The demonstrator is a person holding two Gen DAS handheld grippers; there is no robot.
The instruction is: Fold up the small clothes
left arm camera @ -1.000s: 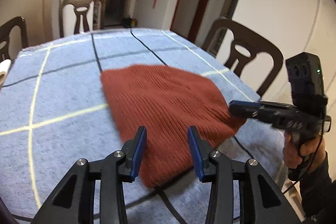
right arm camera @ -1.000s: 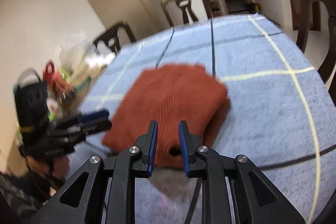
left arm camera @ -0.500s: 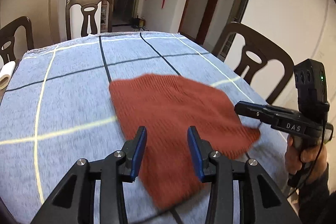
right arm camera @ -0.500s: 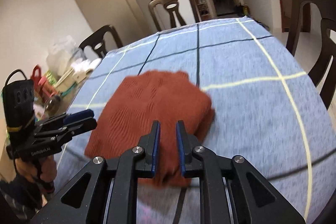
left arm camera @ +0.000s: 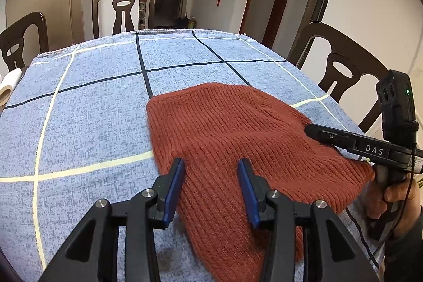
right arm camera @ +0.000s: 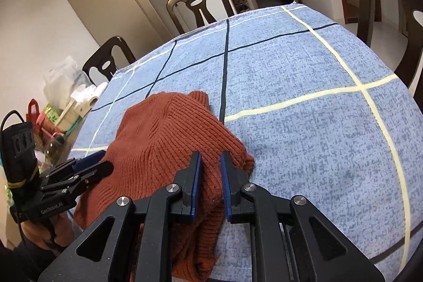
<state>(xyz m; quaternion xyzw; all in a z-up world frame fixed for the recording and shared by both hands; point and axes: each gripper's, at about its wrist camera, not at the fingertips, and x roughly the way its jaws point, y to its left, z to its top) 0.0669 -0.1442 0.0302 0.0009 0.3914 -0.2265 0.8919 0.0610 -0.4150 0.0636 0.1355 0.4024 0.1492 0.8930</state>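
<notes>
Knitwear (left arm camera: 227,139), rust-red, lies on the checked tablecloth (left arm camera: 87,107) at the near edge. Left gripper (left arm camera: 210,176) is opening above it, nothing clamped; right gripper (right arm camera: 210,173) pinches the near corner. Folding's starting; next, likely seize the left hem.

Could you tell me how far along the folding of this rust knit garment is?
Early stage. The rust knit garment lies bunched on the blue checked tablecloth, near corner trailing off the table edge; no neat fold shows. The left hand-held gripper hovers over it, jaws opening; the right hand-held gripper brackets its near edge. All folding remains.
</notes>
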